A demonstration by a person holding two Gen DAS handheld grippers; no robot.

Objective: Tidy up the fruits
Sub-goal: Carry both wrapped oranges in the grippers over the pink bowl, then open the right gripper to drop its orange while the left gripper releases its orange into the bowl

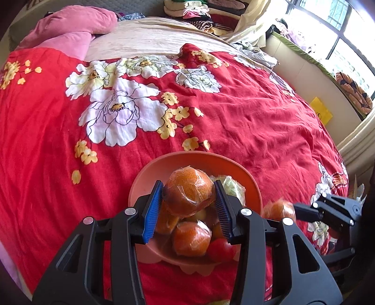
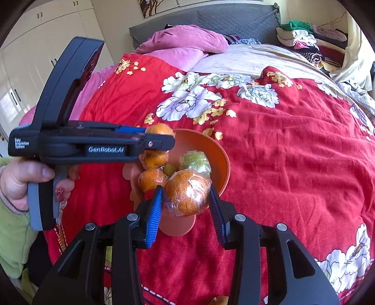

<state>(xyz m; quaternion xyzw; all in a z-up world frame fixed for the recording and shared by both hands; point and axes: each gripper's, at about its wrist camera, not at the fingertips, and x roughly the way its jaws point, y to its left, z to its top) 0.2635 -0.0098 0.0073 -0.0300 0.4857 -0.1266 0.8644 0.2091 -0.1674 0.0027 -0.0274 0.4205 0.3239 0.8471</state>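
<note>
An orange-pink bowl (image 1: 236, 169) sits on the red flowered bedspread and holds several plastic-wrapped oranges, a green fruit (image 1: 232, 187) and a red fruit (image 1: 221, 249). My left gripper (image 1: 189, 199) is shut on a wrapped orange (image 1: 188, 192) just above the pile in the bowl. My right gripper (image 2: 186, 199) is shut on another wrapped orange (image 2: 187, 193) at the bowl's (image 2: 215, 150) near rim. The left gripper (image 2: 161, 137) shows from the side in the right wrist view, over the bowl with its orange (image 2: 159, 129). The right gripper's orange (image 1: 279, 208) shows at the right in the left wrist view.
The red bedspread (image 1: 257, 122) covers a wide bed. Pink pillows (image 1: 77, 25) lie at the head. Folded clothes (image 1: 199, 9) are stacked at the far corner. A window ledge (image 1: 316, 68) runs along the right. An orange (image 2: 219, 300) lies at the bottom edge of the right wrist view.
</note>
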